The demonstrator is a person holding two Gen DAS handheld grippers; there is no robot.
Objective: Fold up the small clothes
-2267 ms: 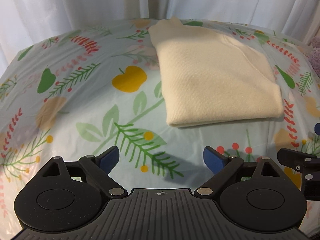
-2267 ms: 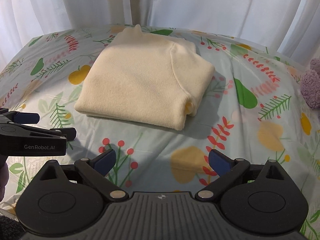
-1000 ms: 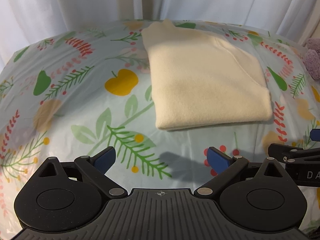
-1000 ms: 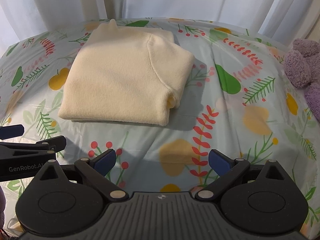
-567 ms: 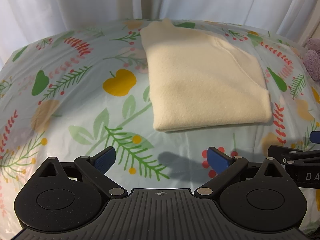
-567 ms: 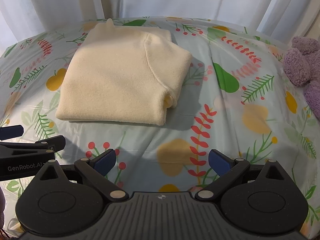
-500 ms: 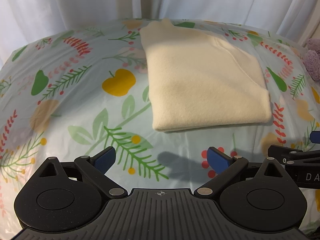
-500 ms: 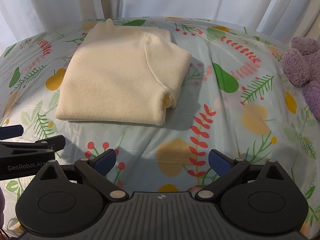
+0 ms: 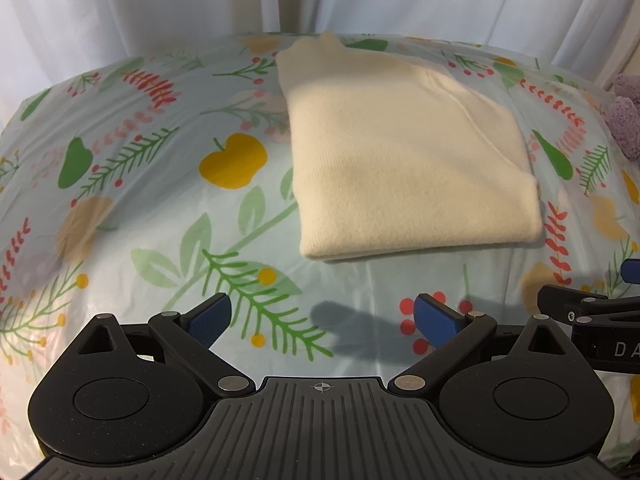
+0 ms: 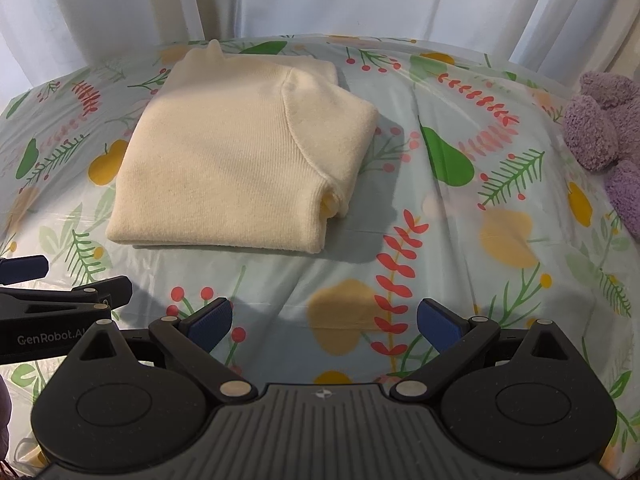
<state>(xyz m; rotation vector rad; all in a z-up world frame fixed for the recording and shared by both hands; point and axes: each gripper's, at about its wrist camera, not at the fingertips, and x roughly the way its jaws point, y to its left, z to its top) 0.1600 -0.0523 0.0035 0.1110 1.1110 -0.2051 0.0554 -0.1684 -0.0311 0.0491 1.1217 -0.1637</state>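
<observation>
Now we are holding both tongs, left tongs (image 9: 322, 318) and right tongs (image 10: 324, 320), spread wide and empty, well short of the cream sweater (image 10: 236, 160), which is lying folded on the floral table (image 10: 460, 264). If we are dragging a pad across its near hem, the loose sleeve fold could be springing open. Since the earliest frame, we are sitting slightly farther back from the sweater.

"GenRobot.AI" is read in pale letters on the black side of the left gripper (image 10: 24, 270) at nine o'clock in the right wrist view, while only the letters "DA", cut off by the frame edge, are made out on the right gripper (image 9: 628, 272) at three o'clock in the left wrist view.
</observation>
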